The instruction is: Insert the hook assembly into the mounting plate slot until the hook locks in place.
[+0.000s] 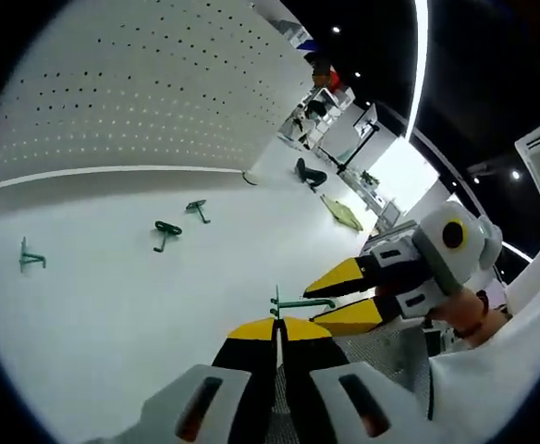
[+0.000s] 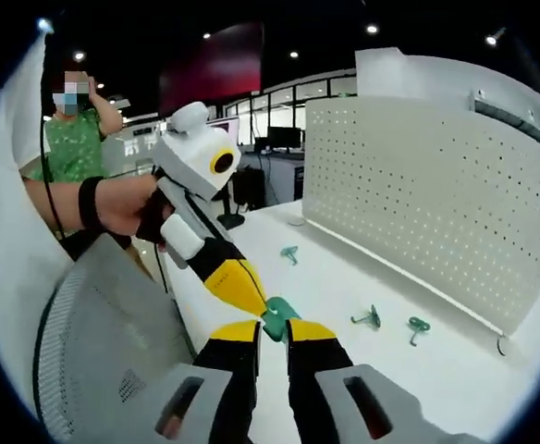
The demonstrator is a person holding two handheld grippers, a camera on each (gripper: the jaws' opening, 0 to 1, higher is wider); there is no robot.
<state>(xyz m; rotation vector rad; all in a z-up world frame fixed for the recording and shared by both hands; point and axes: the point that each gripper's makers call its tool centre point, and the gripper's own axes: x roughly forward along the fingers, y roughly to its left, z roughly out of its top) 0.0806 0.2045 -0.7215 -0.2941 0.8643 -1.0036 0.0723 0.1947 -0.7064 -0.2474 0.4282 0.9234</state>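
- The left gripper (image 1: pixel 277 330) is pointing across the white table (image 1: pixel 113 305), its yellow-tipped jaws pressed together with no gap showing between them.
- The green hook assembly (image 1: pixel 300 302) is sitting just ahead of those tips, and the right gripper (image 1: pixel 355 296) is reaching in from the right, its jaws pinching the hook's far end.
- In the right gripper view, the right gripper (image 2: pixel 268 331) is clamping the green hook (image 2: pixel 278 317) between its tips, while the left gripper (image 2: pixel 238 287) is slanting down from the upper left, touching it.
- A hand (image 2: pixel 127 205) wearing a dark wrist strap is gripping the left gripper's handle.
- Three more green hooks (image 1: pixel 167 231) are lying further ahead, before the upright white pegboard (image 1: pixel 141 92).
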